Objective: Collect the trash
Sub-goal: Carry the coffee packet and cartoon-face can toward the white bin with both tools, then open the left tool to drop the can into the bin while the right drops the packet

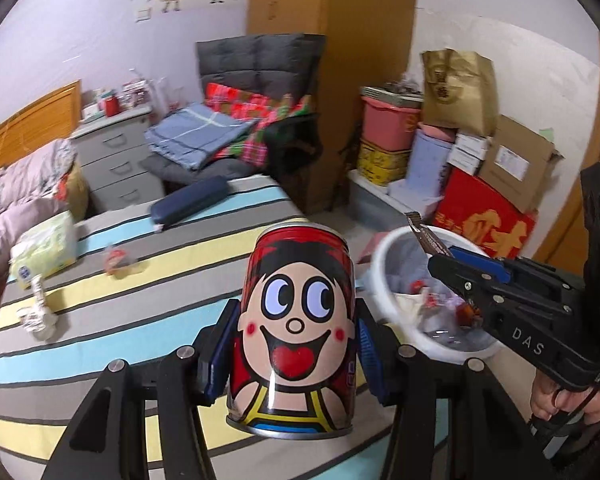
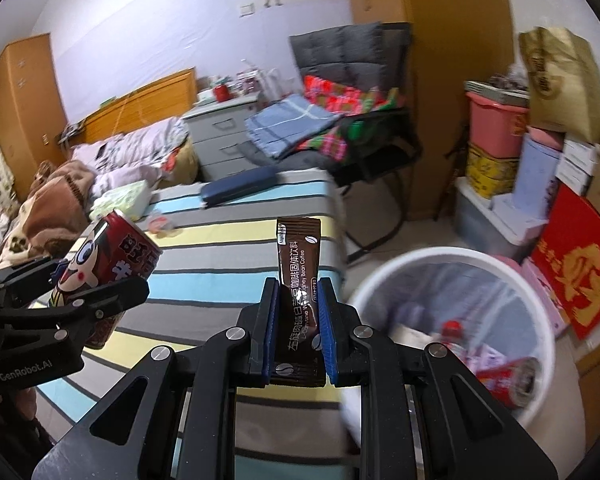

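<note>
My left gripper is shut on a red cartoon-face drink can, held upright above the striped bed. The can also shows in the right wrist view, with the left gripper around it. My right gripper is shut on a brown coffee sachet, held upright. In the left wrist view the right gripper holds the sachet over the rim of the white trash bin. The bin stands on the floor beside the bed and holds wrappers and a red can.
On the striped bed lie crumpled paper, a small wrapper, a green tissue pack and a dark blue case. A chair with blankets and stacked boxes stand beyond the bin.
</note>
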Demonstrator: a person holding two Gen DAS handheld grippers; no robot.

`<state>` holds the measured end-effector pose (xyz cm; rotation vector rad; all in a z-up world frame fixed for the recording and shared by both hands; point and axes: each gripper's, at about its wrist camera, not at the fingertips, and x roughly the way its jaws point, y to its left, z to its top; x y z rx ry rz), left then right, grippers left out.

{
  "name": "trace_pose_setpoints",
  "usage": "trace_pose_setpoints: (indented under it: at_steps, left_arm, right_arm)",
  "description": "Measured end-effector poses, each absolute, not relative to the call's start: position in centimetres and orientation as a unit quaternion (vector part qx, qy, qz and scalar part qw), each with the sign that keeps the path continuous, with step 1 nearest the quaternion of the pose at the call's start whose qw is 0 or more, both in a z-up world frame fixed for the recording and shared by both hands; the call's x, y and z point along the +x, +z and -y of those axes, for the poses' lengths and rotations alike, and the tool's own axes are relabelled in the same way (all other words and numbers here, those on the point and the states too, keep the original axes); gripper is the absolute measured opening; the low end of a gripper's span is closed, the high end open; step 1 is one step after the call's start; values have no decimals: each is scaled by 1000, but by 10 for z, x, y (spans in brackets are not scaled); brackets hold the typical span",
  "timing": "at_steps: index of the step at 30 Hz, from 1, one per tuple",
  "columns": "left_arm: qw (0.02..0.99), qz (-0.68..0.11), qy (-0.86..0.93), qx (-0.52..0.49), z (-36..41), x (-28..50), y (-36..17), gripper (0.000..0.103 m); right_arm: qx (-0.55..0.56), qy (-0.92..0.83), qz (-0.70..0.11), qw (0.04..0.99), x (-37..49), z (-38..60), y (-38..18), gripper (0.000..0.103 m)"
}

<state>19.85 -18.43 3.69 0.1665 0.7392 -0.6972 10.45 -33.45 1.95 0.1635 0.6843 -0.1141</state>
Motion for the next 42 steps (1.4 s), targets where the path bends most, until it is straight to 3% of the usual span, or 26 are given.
trace_pose_setpoints:
  at_steps: [20, 35, 42]
  left_arm:
    - [817, -383, -415, 113, 320, 154, -1, 54]
    - [816, -391, -408, 125, 354, 163, -20, 55]
    - [823, -383, -402, 121, 349, 165, -15, 66]
  right_arm:
    - [115, -155, -361, 912, 56, 432, -4, 20]
    - [122, -173, -384, 899, 57, 462, -23, 21]
    - [117, -177, -381, 900, 59, 463, -21, 25]
